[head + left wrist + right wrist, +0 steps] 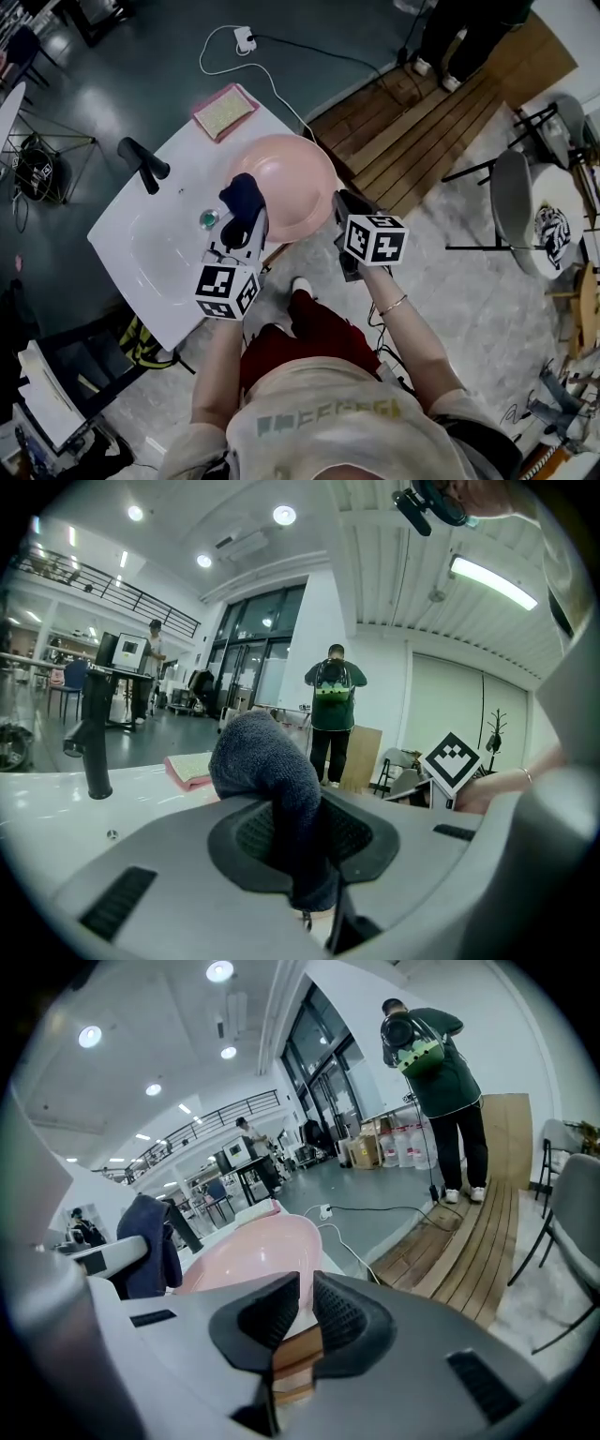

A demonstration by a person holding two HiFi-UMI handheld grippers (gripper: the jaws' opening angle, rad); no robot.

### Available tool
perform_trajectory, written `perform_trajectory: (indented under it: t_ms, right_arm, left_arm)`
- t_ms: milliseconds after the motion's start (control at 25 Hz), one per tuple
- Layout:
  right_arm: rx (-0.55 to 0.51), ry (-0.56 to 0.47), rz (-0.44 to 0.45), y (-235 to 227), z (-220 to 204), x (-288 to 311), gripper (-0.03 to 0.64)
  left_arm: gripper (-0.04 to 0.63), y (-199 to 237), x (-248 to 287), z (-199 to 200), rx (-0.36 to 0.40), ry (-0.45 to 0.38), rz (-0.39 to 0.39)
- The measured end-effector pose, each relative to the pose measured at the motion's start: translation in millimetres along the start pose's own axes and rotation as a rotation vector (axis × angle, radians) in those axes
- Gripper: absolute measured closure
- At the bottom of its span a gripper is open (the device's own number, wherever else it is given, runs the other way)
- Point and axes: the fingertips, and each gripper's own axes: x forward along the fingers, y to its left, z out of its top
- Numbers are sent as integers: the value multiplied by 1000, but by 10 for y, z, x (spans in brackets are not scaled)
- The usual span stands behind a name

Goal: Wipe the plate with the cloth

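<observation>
A pink plate [286, 178] is held tilted over the white sink counter [141, 225]. My right gripper [339, 206] is shut on the plate's right rim; in the right gripper view the rim sits pinched between the jaws [302, 1309], with the plate [253, 1252] stretching away. My left gripper [246, 219] is shut on a dark blue cloth [242, 195], which rests at the plate's left edge. In the left gripper view the cloth [267, 775] bulges up from between the jaws [300, 841] and hides the plate.
A black faucet [142, 163] stands on the counter, with the basin drain [208, 219] below it. A pink pad [225, 111] lies at the counter's far corner. A white cable [272, 84] crosses the floor. A person [464, 37] stands on wooden boards beyond.
</observation>
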Motion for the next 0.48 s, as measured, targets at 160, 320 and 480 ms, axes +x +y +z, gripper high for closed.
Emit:
perform_trajectory:
  t_ms: [160, 320, 480]
  right_arm:
    - [-4, 16, -11, -39, 6, 52, 577]
    - [-4, 29, -21, -69, 30, 102, 575]
    - [6, 58, -12, -76, 23, 168, 551]
  left_arm:
    - [516, 29, 53, -22, -14, 4, -1]
    - [517, 57, 123, -29, -23, 7, -6]
    - [517, 90, 177, -30, -33, 9, -10]
